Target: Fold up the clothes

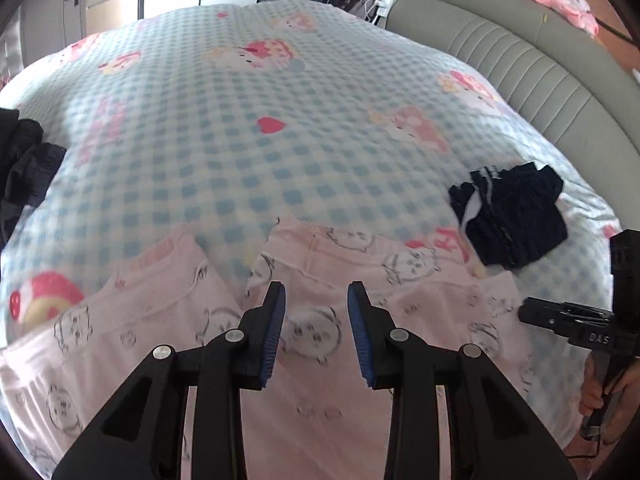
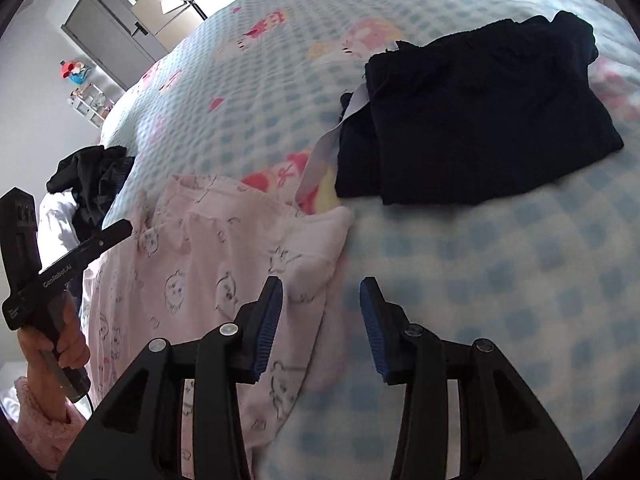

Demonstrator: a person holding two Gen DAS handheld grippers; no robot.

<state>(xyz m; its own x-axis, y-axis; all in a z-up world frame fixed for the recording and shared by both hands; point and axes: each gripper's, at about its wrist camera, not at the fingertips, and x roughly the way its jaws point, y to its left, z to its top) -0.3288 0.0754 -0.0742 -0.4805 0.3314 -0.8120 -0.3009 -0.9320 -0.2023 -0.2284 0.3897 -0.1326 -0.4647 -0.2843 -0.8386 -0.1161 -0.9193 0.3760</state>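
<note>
A pink garment with small cartoon prints (image 1: pixel 312 344) lies spread on the near part of the bed; it also shows in the right wrist view (image 2: pixel 224 272). My left gripper (image 1: pixel 316 304) is open and hovers over the garment's middle, holding nothing. My right gripper (image 2: pixel 320 300) is open and empty over the garment's right edge, its left finger above the pink cloth and its right finger above the blanket. The right gripper's body (image 1: pixel 576 324) shows at the right edge of the left wrist view, and the left gripper's body (image 2: pixel 60 268) at the left of the right wrist view.
The bed is covered by a blue checked blanket with cartoon prints (image 1: pixel 256 128). A folded dark navy garment (image 1: pixel 512 216) lies to the right, also in the right wrist view (image 2: pixel 472 120). A pile of dark clothes (image 1: pixel 24 160) sits at the left edge. A grey padded headboard (image 1: pixel 520 60) is at the far right.
</note>
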